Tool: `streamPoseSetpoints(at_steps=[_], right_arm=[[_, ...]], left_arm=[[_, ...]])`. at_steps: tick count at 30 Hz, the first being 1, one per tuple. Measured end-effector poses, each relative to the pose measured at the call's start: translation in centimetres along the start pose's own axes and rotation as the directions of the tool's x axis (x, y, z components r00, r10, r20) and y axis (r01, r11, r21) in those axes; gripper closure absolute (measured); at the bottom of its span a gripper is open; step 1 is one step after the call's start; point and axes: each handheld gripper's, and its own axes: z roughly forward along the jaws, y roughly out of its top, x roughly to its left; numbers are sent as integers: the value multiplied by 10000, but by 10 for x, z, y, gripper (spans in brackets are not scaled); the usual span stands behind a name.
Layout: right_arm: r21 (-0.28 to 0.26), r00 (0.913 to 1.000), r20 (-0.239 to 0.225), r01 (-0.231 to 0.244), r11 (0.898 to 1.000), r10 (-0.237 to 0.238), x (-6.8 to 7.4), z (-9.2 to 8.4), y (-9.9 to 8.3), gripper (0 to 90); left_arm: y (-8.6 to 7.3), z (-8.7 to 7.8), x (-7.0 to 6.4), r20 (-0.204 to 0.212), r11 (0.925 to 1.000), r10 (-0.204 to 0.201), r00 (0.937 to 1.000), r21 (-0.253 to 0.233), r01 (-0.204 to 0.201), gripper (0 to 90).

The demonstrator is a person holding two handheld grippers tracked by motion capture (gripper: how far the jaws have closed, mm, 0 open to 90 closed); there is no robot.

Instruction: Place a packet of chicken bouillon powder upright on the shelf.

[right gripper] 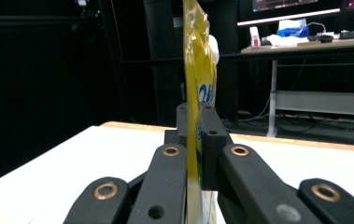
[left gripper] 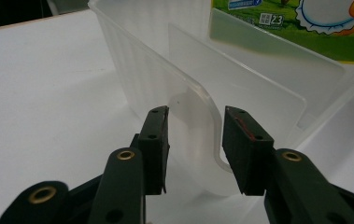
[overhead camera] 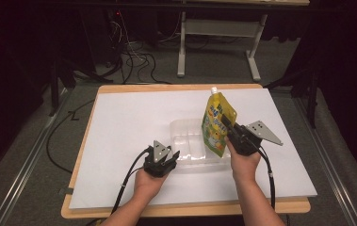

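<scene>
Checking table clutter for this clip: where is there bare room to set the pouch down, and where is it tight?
Free: the white sheet left of the clear tray, the strip behind it, and the stretch right of the right gripper. Crowded: the tray's near side, where the left gripper straddles its rim and the pouch hangs above.

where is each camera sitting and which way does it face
High view: above the person's side, looking forward and down on the table; both forearms show, left gripper and right gripper.
Left gripper view: rides the left gripper, facing the clear tray; its jaws straddle the rim, apart.
Right gripper view: rides the right gripper, level across the table, jaws closed on the yellow pouch.
Shared: the pouch appears in all three.
</scene>
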Motion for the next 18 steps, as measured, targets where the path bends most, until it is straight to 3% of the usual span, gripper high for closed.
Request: streamPoseSetpoints(at_steps=[8, 18], right_arm=[[-20, 9998, -123, 149, 9999, -149, 2, -2, -8, 900], [501, 9994, -217, 288, 9983, -278, 6, -12, -16, 888]], left_arm=[[0, 0, 1, 29, 10000, -40, 10000, 25, 40, 620], [1, 0, 1, 28, 10000, -37, 10000, 53, 37, 621]])
